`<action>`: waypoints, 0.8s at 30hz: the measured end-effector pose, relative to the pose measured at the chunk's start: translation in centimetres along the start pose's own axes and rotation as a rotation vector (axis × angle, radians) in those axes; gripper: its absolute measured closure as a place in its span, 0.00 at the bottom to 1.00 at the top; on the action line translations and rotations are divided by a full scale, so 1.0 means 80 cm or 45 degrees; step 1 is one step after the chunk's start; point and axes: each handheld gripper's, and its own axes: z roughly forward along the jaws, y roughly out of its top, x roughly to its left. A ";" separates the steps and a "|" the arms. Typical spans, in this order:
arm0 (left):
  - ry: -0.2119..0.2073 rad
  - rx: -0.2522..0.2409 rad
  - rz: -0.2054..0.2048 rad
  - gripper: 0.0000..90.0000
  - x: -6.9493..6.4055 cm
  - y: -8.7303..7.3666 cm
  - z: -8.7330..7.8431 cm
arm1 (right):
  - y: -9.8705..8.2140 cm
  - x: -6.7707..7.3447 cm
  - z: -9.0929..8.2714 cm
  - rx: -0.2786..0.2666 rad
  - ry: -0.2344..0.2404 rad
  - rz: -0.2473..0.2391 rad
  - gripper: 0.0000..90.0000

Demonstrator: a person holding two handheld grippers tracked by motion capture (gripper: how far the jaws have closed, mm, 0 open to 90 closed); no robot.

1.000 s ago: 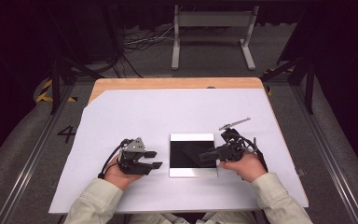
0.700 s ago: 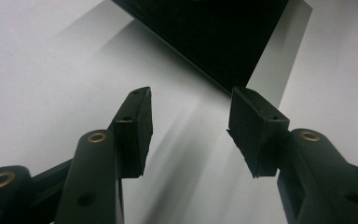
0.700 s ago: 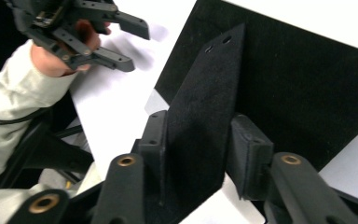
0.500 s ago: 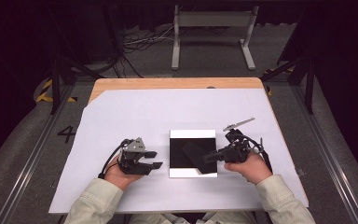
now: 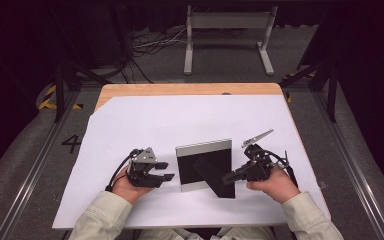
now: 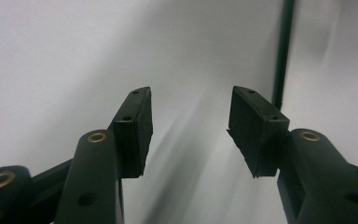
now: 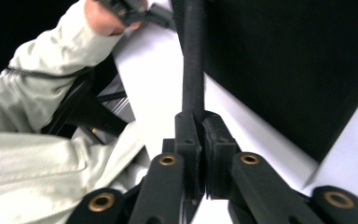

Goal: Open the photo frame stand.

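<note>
A picture frame [image 5: 202, 150] lies face down on the white table cover, its black back [image 7: 298, 70] up and a silver rim around it. Its black stand flap [image 5: 214, 176] is lifted off the back and juts toward the near edge. My right gripper [image 5: 228, 178] has just been closing and is now shut on that thin stand flap [image 7: 193, 70], which runs up from between the pads [image 7: 189, 135]. My left gripper [image 5: 162, 171] rests left of the frame, open, with nothing between its fingers [image 6: 137, 126].
The white cover [image 5: 180, 120] spreads over a wooden table [image 5: 180, 89]. A small silver metal piece [image 5: 257, 137] lies just beyond the right hand. A thin dark edge [image 6: 282, 46] stands ahead of the left gripper. A metal stand [image 5: 227, 30] and cables sit on the floor behind.
The right gripper moved in from the frame's right edge over its back and closed on the stand flap, which now sticks up and out. The left gripper stayed put.
</note>
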 end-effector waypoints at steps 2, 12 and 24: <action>0.000 0.000 -0.001 0.56 0.000 0.000 0.000 | 0.000 0.003 0.001 0.012 0.010 -0.013 0.98; -0.001 -0.003 0.001 0.56 0.001 0.000 -0.001 | 0.005 0.015 0.000 -0.045 -0.018 -0.062 0.98; 0.004 -0.004 0.000 0.56 0.000 0.000 -0.001 | 0.015 0.022 -0.001 -0.221 -0.155 -0.227 0.98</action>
